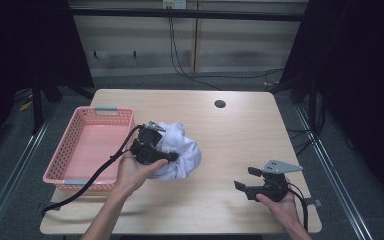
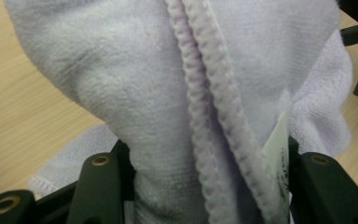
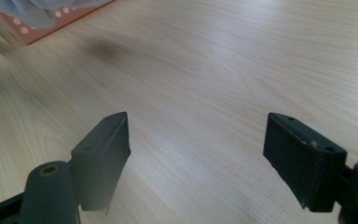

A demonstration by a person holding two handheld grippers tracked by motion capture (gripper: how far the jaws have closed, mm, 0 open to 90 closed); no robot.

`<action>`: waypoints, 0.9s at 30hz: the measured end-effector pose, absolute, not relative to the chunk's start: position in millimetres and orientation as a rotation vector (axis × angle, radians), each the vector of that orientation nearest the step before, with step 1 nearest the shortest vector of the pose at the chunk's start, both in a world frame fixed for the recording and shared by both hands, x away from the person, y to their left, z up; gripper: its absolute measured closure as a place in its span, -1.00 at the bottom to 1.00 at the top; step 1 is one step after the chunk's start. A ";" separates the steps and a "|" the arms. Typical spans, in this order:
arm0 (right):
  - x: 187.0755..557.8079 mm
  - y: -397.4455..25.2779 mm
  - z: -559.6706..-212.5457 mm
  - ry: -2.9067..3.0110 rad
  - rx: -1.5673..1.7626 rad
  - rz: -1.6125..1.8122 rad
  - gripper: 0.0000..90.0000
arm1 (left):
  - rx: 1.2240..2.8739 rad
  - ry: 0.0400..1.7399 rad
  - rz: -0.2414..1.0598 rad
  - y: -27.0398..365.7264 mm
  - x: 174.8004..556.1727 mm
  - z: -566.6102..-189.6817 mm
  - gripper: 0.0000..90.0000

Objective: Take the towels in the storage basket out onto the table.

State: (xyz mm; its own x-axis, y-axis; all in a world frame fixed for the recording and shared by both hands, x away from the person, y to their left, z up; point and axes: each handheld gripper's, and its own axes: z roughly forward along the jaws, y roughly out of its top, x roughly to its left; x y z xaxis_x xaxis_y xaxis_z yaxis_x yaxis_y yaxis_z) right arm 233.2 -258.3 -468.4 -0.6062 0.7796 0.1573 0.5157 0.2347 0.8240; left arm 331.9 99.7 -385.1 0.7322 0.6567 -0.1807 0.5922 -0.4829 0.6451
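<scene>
left claw (image 1: 166, 150) clamped on the white towel (image 1: 180, 150), bunched at desk (image 1: 240, 130) centre, just right of the pink basket (image 1: 87, 145) at 9 o'clock. grasped, not yet binned. right claw (image 1: 244, 179) wide, idle at 5 o'clock.

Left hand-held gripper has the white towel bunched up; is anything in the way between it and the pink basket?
Nothing visible blocks it. The white towel, clamped in the left hand-held gripper, sits right beside the pink basket; only the basket's near wall lies between them, and its inside looks bare.
</scene>
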 end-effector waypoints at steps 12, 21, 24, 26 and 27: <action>234.1 -259.9 -468.9 2.224 1.207 1.308 -0.49 | 2.241 0.940 0.106 76.0 342.2 -422.1 0.00; 235.7 -259.4 -470.0 2.225 1.215 1.308 -0.49 | 2.262 0.943 0.103 64.3 343.2 -451.7 -0.06; 236.5 -259.0 -470.5 2.223 1.220 1.305 -0.49 | 2.253 0.936 0.111 62.7 341.4 -452.7 -0.11; 236.8 -258.6 -470.4 2.223 1.218 1.306 -0.49 | 2.248 0.932 0.114 63.1 341.2 -454.2 -0.17; 237.1 -257.8 -470.3 2.221 1.219 1.306 -0.49 | 2.240 0.936 0.115 63.0 340.5 -455.1 -0.22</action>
State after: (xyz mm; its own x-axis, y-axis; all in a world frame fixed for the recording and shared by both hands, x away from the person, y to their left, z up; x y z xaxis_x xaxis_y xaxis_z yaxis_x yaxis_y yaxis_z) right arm 237.1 -257.8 -470.3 -0.6000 0.7839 0.1598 0.5209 0.2312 0.8217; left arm 340.5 63.0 -455.1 0.7353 0.6548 -0.1748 0.5930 -0.4967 0.6338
